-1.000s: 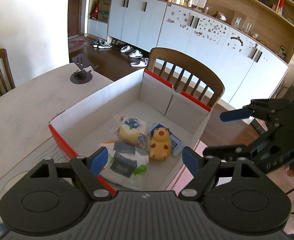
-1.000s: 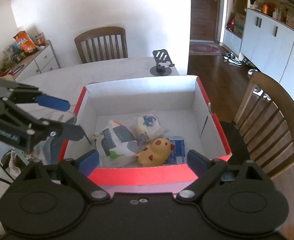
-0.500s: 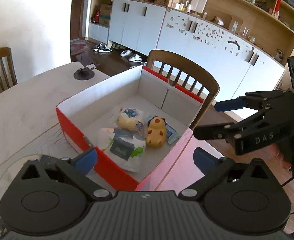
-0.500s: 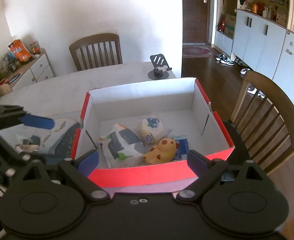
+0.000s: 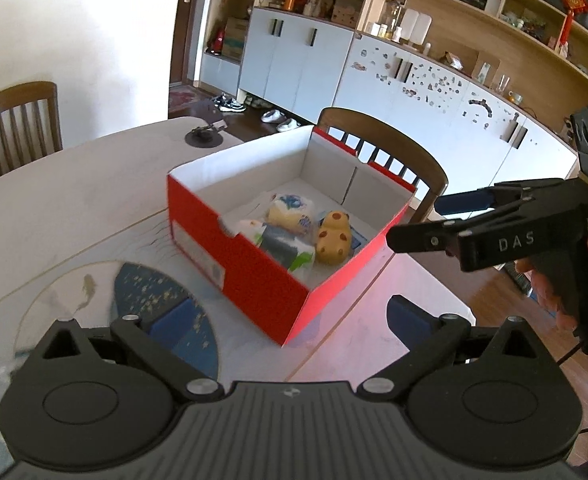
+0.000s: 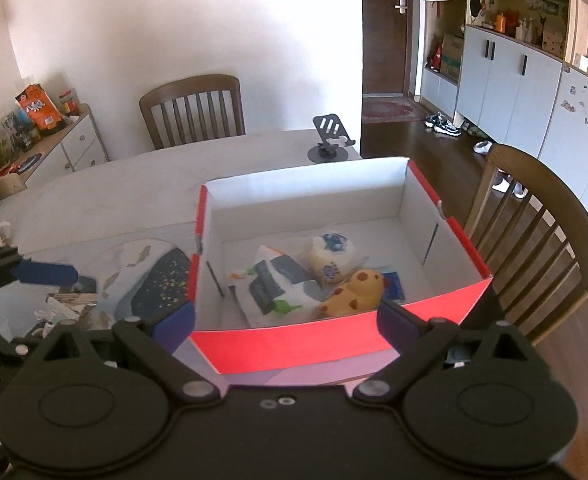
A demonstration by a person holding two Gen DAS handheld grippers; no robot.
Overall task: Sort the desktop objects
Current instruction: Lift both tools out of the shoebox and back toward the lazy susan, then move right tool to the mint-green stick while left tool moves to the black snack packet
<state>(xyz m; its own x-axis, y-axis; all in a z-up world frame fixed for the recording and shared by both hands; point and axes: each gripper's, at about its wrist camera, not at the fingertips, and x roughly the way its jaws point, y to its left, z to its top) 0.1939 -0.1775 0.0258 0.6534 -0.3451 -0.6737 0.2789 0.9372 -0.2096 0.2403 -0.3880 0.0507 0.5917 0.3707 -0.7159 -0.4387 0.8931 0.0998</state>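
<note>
The left fingers (image 5: 285,316) stand wide apart with nothing between them; they have just been opening, and they hang over the desk (image 5: 53,208) short of the near corner of the box (image 5: 233,256). The right fingers (image 6: 285,324) are also spread and empty, poised just in front of the box's near red wall (image 6: 294,344).

In the box lie a white pack (image 6: 273,284), a wrapped bun (image 6: 332,256), a yellow spotted toy (image 6: 354,290) and a blue card (image 6: 392,284) partly under the toy. All are bunched toward the near side of the box floor, touching one another.

Judging from this, one drop into the box is done and both hands are free, so the step in hand is going for the next thing. On the desk left of the box sits a round mat (image 6: 149,276) with a fish pattern, and beside it, below the left gripper's blue pad in the right view, a small cluttered heap (image 6: 69,308) that I cannot make out clearly.

The next move probably calls for the left hand to swing toward that heap, pick one piece out of the jumble, close on it alone, and lift clear of the mat before carrying it over the box wall.
</note>
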